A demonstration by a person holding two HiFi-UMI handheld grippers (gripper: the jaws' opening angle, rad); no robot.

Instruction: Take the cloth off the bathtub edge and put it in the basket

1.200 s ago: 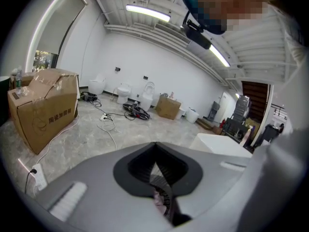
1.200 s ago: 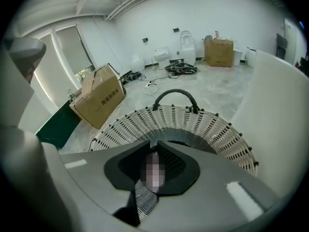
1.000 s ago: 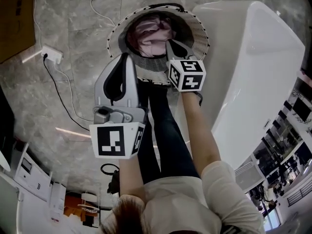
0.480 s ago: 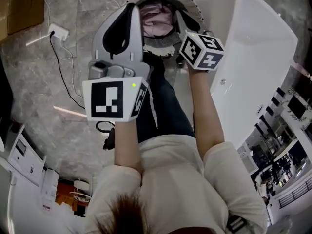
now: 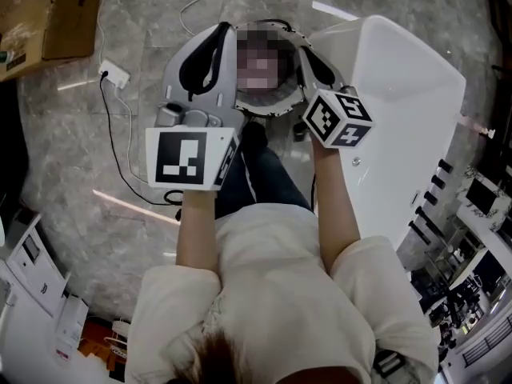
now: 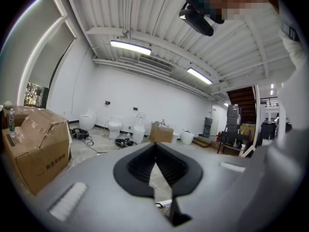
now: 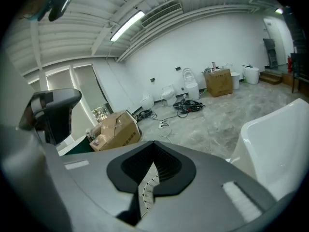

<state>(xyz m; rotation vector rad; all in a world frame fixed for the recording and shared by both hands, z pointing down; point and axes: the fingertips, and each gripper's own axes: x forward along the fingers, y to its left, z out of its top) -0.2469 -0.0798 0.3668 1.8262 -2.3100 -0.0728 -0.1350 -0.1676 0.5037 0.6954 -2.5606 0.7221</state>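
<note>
The round white perforated basket (image 5: pixel 279 113) stands on the floor beside the white bathtub (image 5: pixel 400 110). A mosaic patch covers its inside, so the cloth does not show. My left gripper (image 5: pixel 222 29) hangs above the basket's left rim and my right gripper (image 5: pixel 306 46) above its right rim. Both are shut with nothing in them. In the left gripper view the jaws of the left gripper (image 6: pixel 155 146) meet at the tip over bare floor. A strip of perforated basket wall (image 7: pixel 146 193) shows below the tip of the right gripper (image 7: pixel 153 153), with the bathtub (image 7: pixel 275 144) to the right.
The person's legs (image 5: pixel 264 174) stand between basket and tub. A power strip with cable (image 5: pixel 114 74) lies on the marble floor to the left, near a cardboard box (image 5: pixel 48 14). More boxes (image 7: pixel 116 129) and toilets (image 6: pixel 116 125) stand by the far wall.
Both grippers have risen away from the basket toward the head camera. The pink cloth lay in the basket in the earlier frames; a mosaic patch now covers that spot.
</note>
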